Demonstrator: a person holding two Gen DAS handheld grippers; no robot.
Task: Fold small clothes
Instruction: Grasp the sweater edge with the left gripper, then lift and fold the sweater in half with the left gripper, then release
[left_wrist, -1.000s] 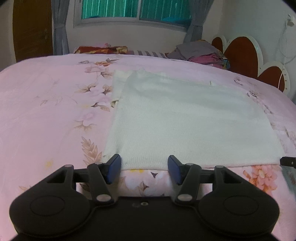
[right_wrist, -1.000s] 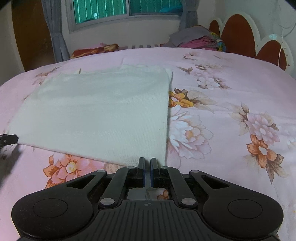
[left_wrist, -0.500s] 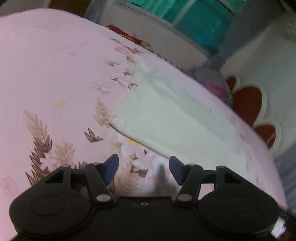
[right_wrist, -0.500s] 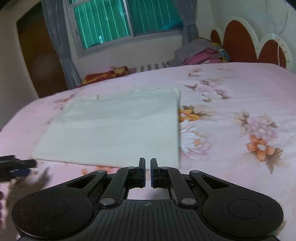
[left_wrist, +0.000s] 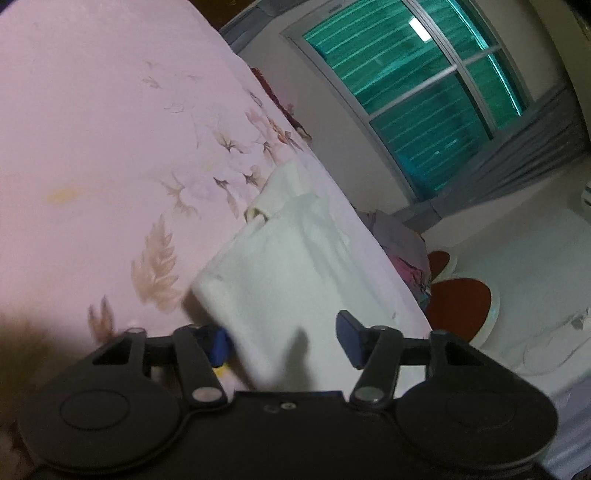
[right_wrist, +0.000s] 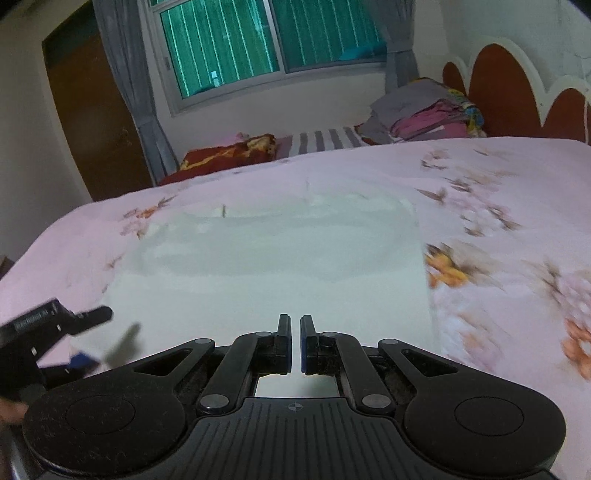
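White cloth (left_wrist: 295, 280) lies flat on the bed (left_wrist: 92, 147); my left gripper (left_wrist: 282, 338) has rolled, jaws apart astride its near corner, right gripper (right_wrist: 295, 341) nearly closed, empty: pinch pending.

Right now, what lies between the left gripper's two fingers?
The white garment's near corner, seen in the left wrist view; the left gripper is open around it.
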